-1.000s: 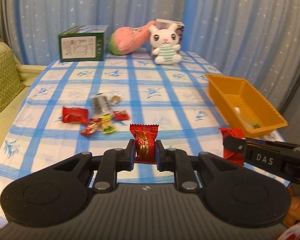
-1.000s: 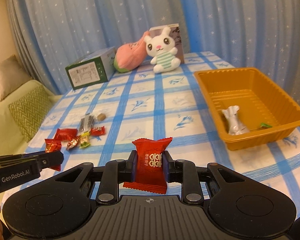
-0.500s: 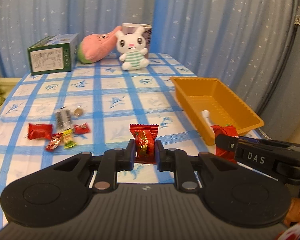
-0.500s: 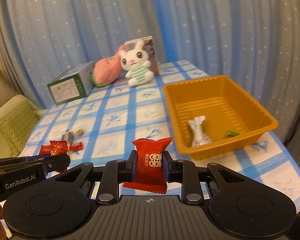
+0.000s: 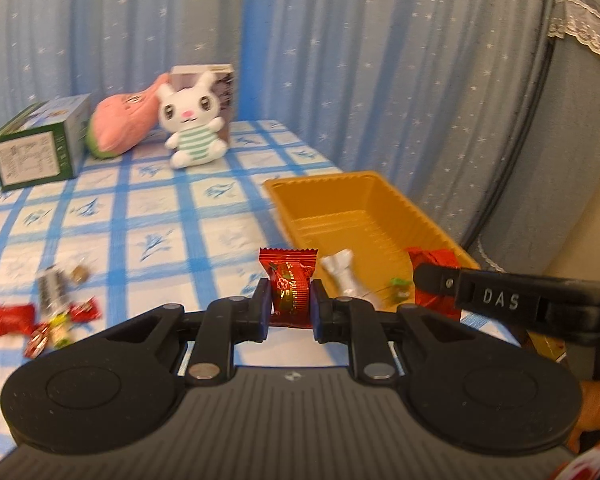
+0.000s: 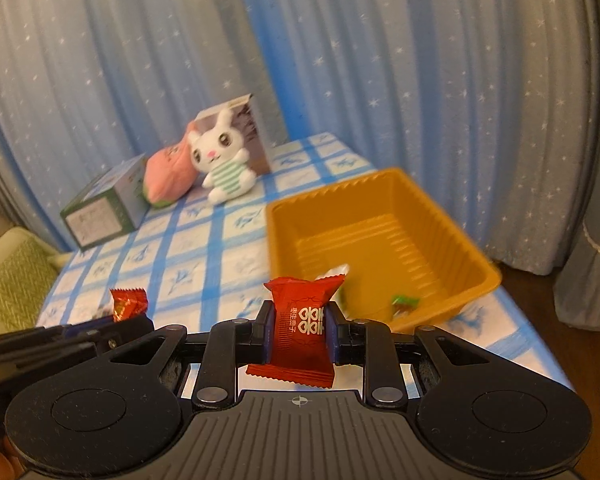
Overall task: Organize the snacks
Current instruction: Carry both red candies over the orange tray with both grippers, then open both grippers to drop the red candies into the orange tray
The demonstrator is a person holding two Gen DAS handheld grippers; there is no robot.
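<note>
Curtain (image 5: 380,80) fills the view behind everything, blue with small white stars.

Counter (image 5: 160,216) under a blue-and-white checked cloth runs out ahead of both tongs.

Orange tray (image 6: 380,232) sits ahead and to the right of my left tongs, directly ahead of my right tongs near the counter's right edge. Inside it I see a silver-wrapped sweet (image 5: 346,276) and a small green-wrapped one (image 6: 405,302), both toward the near end.

Far end of the counter, well beyond the tongs: green box (image 5: 40,152), pink plush (image 5: 116,128), white rabbit toy (image 5: 192,128) leaning against a small carton (image 6: 248,136).

Left tongs (image 5: 291,312) are clamped on a red sweet with gold print (image 5: 290,286), held upright just short of the tray's near corner.

Right tongs (image 6: 300,332) are clamped on a red packet with white characters (image 6: 300,328), its top at the tray's near wall. In the left view they show side-on at right, the red packet at their tip.

Loose snacks (image 5: 48,312) lie in a small cluster on the cloth, left of my left tongs: red wrappers, a grey one, a yellow-green one. Somewhat blurred.
</note>
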